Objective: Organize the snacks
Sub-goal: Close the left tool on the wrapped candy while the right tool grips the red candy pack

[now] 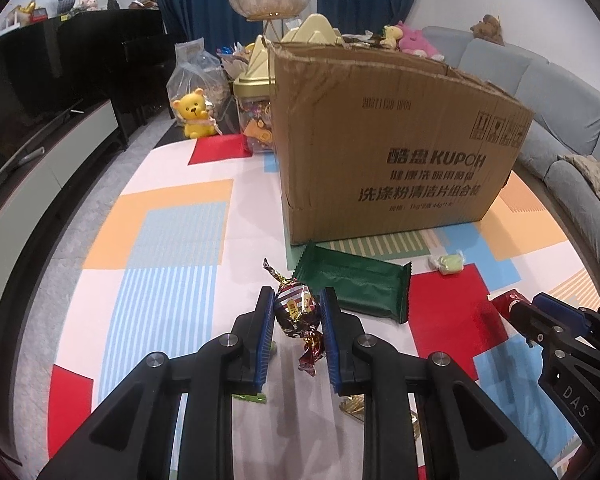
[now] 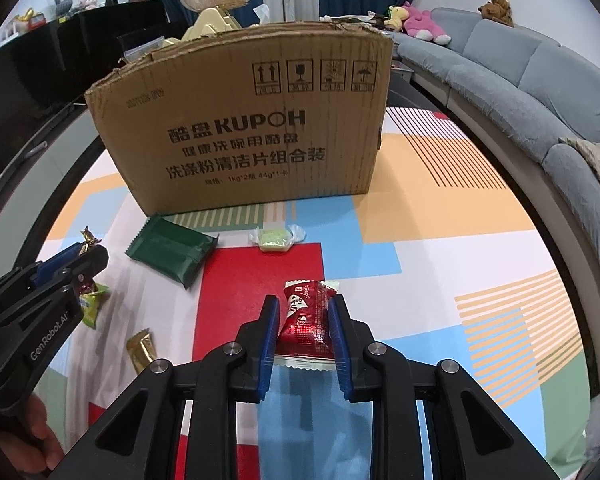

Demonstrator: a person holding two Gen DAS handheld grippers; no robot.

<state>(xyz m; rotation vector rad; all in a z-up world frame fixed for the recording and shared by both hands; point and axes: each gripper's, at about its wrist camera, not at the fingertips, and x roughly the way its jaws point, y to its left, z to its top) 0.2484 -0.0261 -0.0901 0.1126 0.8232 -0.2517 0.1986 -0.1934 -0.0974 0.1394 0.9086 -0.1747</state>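
Note:
My left gripper [image 1: 297, 308] is shut on a dark foil-wrapped candy [image 1: 296, 312] and holds it above the patterned tablecloth. My right gripper [image 2: 304, 316] is shut on a red snack packet [image 2: 306, 320]. A brown cardboard box [image 1: 396, 140] stands behind, also in the right wrist view [image 2: 252, 120]. A green packet [image 1: 356, 284] and a pale green wrapped candy [image 1: 448, 264] lie in front of the box; both also show in the right wrist view, the green packet [image 2: 172, 248] and the candy [image 2: 276, 238]. The right gripper [image 1: 520, 312] shows at the left view's right edge; the left gripper [image 2: 88, 256] shows at the right view's left.
A yellow-green packet [image 2: 90, 304] and a gold packet [image 2: 142, 348] lie on the cloth at left. A yellow bear [image 1: 194, 116], a candy jar [image 1: 256, 120] and a clear bag [image 1: 198, 72] stand behind the box. A grey sofa [image 2: 520, 72] curves along the right.

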